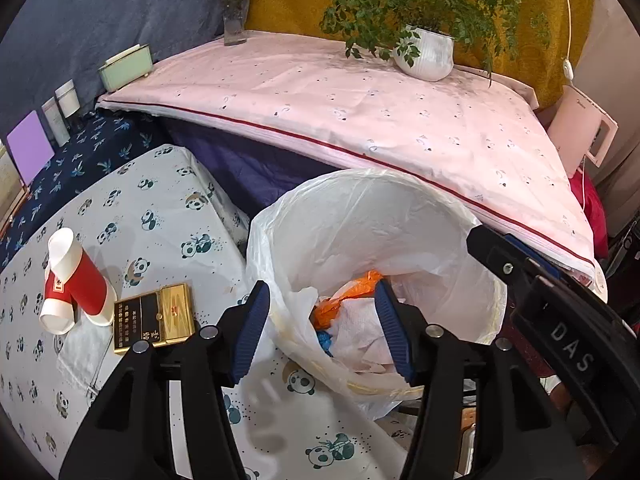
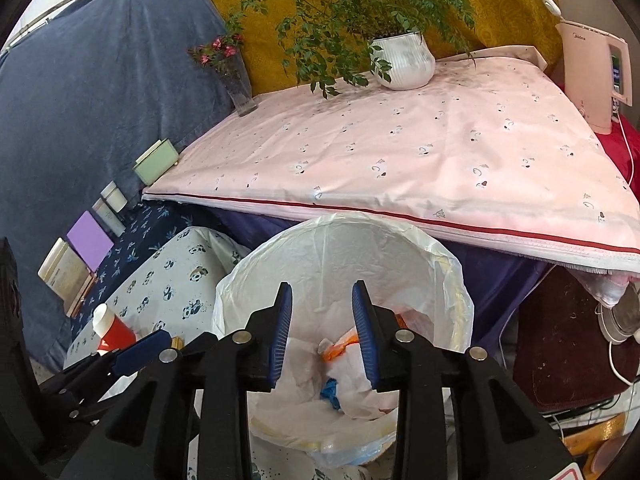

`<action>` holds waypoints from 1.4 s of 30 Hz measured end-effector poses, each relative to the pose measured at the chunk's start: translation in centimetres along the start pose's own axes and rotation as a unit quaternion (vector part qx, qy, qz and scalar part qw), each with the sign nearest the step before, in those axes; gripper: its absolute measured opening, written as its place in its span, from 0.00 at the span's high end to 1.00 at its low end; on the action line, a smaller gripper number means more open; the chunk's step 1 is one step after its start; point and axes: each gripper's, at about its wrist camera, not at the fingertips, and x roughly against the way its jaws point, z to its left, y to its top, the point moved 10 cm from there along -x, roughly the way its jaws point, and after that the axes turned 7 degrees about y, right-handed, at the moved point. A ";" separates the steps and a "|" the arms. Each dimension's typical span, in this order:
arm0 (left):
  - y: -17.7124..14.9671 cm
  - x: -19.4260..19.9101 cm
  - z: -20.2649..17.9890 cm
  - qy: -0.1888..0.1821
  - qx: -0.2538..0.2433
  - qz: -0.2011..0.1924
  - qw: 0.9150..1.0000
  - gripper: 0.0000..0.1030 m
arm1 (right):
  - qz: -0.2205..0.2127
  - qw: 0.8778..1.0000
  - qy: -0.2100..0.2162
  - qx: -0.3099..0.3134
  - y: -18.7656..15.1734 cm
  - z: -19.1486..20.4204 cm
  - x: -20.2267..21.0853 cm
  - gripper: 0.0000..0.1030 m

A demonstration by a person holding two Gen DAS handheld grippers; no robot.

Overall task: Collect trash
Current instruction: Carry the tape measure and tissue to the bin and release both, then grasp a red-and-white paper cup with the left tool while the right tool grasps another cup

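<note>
Trash bin (image 1: 420,216) sits below both open, empty claws, left (image 1: 320,328) and right (image 2: 322,336), the latter's body reading "DAS".

Panda-print table (image 1: 168,208), two red paper cups (image 1: 76,280) tipped over, gold-black box (image 1: 154,316) beside them

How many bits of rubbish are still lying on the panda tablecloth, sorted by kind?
Red paper cups: 2
Gold and black box: 1
Total: 3
</note>
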 end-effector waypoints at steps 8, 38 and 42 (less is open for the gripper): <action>-0.7 0.5 2.1 0.009 0.021 0.002 1.000 0.45 | 0.004 1.000 0.003 0.006 -0.5 1.3 0.2 0.57; -6.9 4.1 22.2 0.108 0.180 0.003 0.978 0.20 | 0.075 0.987 0.079 0.118 -7.6 17.9 -3.6 0.51; -7.7 4.1 25.1 0.116 0.203 0.008 0.972 0.18 | 0.089 0.983 0.090 0.134 -8.8 20.5 -5.0 0.51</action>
